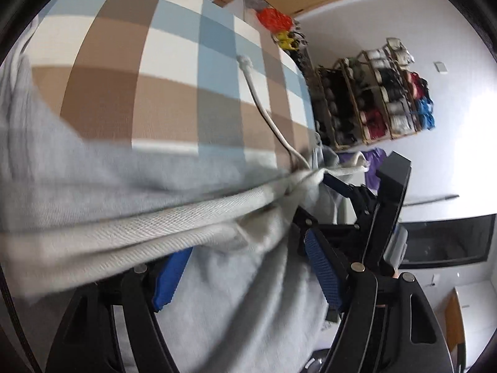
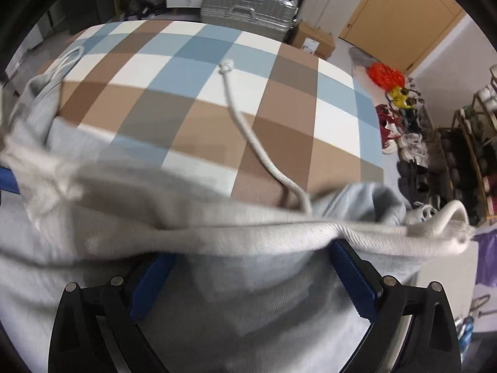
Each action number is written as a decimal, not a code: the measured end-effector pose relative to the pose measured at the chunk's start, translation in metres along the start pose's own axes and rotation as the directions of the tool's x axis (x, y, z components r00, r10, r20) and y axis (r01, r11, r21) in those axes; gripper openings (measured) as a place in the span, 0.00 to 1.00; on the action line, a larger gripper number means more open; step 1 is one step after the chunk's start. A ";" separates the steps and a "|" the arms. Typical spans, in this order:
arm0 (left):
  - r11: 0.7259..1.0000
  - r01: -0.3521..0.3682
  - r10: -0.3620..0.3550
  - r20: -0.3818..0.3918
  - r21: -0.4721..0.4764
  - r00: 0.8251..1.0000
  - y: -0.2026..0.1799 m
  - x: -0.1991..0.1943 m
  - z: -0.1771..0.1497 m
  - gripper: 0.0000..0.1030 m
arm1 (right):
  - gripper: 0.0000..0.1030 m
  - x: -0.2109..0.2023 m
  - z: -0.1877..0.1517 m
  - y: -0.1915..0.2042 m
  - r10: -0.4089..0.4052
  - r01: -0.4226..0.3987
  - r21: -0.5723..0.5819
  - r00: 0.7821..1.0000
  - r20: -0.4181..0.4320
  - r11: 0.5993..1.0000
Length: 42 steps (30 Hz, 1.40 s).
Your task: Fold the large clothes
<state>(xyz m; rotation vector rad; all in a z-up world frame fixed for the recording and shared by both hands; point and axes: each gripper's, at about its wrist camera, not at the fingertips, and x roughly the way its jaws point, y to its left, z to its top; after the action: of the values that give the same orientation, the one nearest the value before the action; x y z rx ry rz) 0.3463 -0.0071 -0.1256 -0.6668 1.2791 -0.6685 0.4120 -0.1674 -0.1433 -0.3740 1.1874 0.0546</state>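
A light grey hooded sweatshirt (image 2: 254, 279) is seen bunched along the near edge of a bed covered in a checked spread (image 2: 217, 71) of brown, blue and white squares. Its white drawstring (image 2: 248, 133) is laid out across the checks toward the far side, ending in a knot, and a second cord is looped at the far left corner of the garment.

In the right wrist view, the right hand-held gripper (image 2: 253, 283) is shown with its jaws spread wide, the blue pads (image 2: 354, 279) standing clear on either side of a fold of grey fabric that is draped over and between them. No pinch on the cloth is seen.

In the left wrist view, the left hand-held gripper (image 1: 245, 276) is likewise pictured with jaws apart, the thick hood hem lying across its blue pads (image 1: 320, 261) without being clamped. The right hand-held gripper is visible just beyond it, to the right.

A shoe rack (image 1: 372, 96) against the white wall, an orange bag (image 2: 385, 74) on the floor and a silver suitcase (image 2: 248, 6) are seen past the bed.
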 end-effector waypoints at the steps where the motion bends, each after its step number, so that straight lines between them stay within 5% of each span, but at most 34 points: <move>1: 1.000 -0.006 0.006 0.008 0.003 1.000 0.002 0.002 0.004 0.69 | 1.00 0.003 0.005 0.001 -0.004 0.004 -0.005 1.000 0.006 1.000; 6: 0.995 -0.093 0.090 0.116 0.018 0.989 0.009 -0.007 0.019 0.69 | 0.99 -0.002 0.035 -0.023 -0.129 0.120 0.077 0.984 0.126 0.990; 8: 0.982 -0.187 0.181 0.223 0.007 0.958 0.016 -0.022 0.027 0.69 | 0.99 -0.009 0.041 -0.047 -0.165 0.133 0.183 0.971 0.171 0.974; 10: 0.977 -0.207 0.210 0.286 -0.041 0.935 0.030 -0.040 0.035 0.69 | 0.99 -0.023 0.039 -0.070 -0.189 0.123 0.275 0.955 0.230 0.954; 12: 0.985 -0.146 0.166 0.292 -0.089 0.942 0.046 -0.052 0.036 0.69 | 1.00 -0.043 0.029 -0.095 -0.202 0.087 0.352 0.931 0.304 0.932; 15: 0.995 -0.071 0.089 0.271 -0.075 0.958 0.051 -0.061 0.022 0.69 | 1.00 -0.055 0.022 -0.110 -0.109 -0.009 0.333 0.936 0.334 0.943; 18: 0.999 -0.002 -0.006 0.174 0.047 0.985 0.029 -0.042 0.005 0.69 | 1.00 -0.054 0.009 -0.103 0.002 -0.067 0.221 0.960 0.281 0.973; 21: 0.988 0.076 -0.077 0.002 0.133 0.997 -0.005 0.000 -0.006 0.69 | 1.00 -0.043 0.000 -0.089 0.006 -0.035 0.134 0.978 0.207 0.990; 25: 0.975 0.058 -0.043 -0.070 0.216 0.997 -0.039 0.046 -0.010 0.69 | 1.00 -0.010 -0.004 -0.075 -0.024 0.014 0.110 0.996 0.089 0.994; 29: 0.978 -0.042 0.055 -0.058 0.204 0.997 -0.032 0.077 0.004 0.69 | 1.00 0.018 0.006 -0.081 -0.033 0.027 0.172 0.999 0.031 0.985; 34: 0.999 -0.013 0.012 0.018 0.049 1.000 -0.001 0.070 0.033 0.69 | 1.00 0.040 0.018 -0.093 -0.164 0.164 0.213 0.986 -0.017 0.963; 37: 0.995 -0.100 0.102 0.130 -0.018 0.986 0.020 0.047 0.034 0.69 | 1.00 0.025 0.016 -0.101 -0.239 0.216 0.263 0.969 0.057 0.940; 42: 0.997 0.017 0.000 0.225 -0.072 0.974 0.041 -0.003 0.000 0.69 | 1.00 -0.047 -0.015 -0.108 -0.193 0.107 0.328 0.951 0.242 0.939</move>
<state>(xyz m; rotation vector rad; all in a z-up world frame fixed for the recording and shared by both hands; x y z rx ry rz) 0.3485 0.0216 -0.1554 -0.7863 1.0951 -0.5379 0.4062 -0.2659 -0.0777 -0.1705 0.8732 -0.2096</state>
